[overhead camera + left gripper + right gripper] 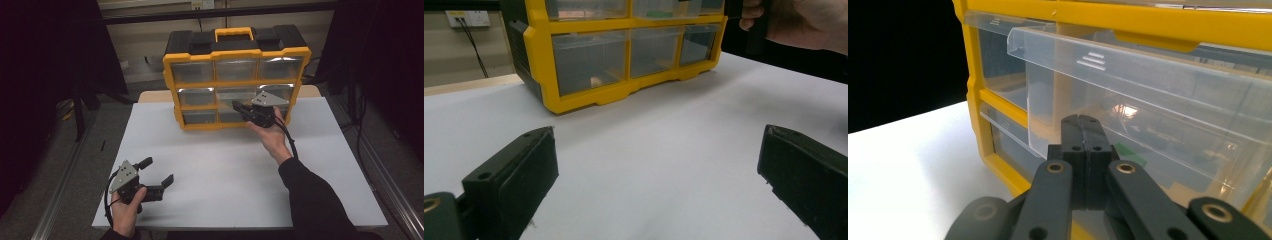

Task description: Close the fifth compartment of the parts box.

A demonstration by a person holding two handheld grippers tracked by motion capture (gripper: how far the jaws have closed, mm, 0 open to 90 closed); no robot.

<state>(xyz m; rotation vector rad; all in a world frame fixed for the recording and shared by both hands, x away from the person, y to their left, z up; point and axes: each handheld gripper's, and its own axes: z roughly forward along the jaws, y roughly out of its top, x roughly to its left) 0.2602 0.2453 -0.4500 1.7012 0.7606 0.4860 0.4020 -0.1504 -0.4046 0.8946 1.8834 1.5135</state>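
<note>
No readable text anywhere here: the yellow drawer cabinet (pixel 235 80) carries no legible brand or label. The clear drawer front (pixel 1148 75) bears just three short raised lines, not letters. The wall socket (pixel 468 18) has a small yellow sticker, too blurred to read.

left gripper (pixel 159 171): jaws spread wide | right gripper (pixel 237 106): jaws pressed together

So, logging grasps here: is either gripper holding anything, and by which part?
Left gripper: open, holding nothing. Right gripper: shut against a clear drawer of the yellow organizer; actual hold cannot be told.
</note>
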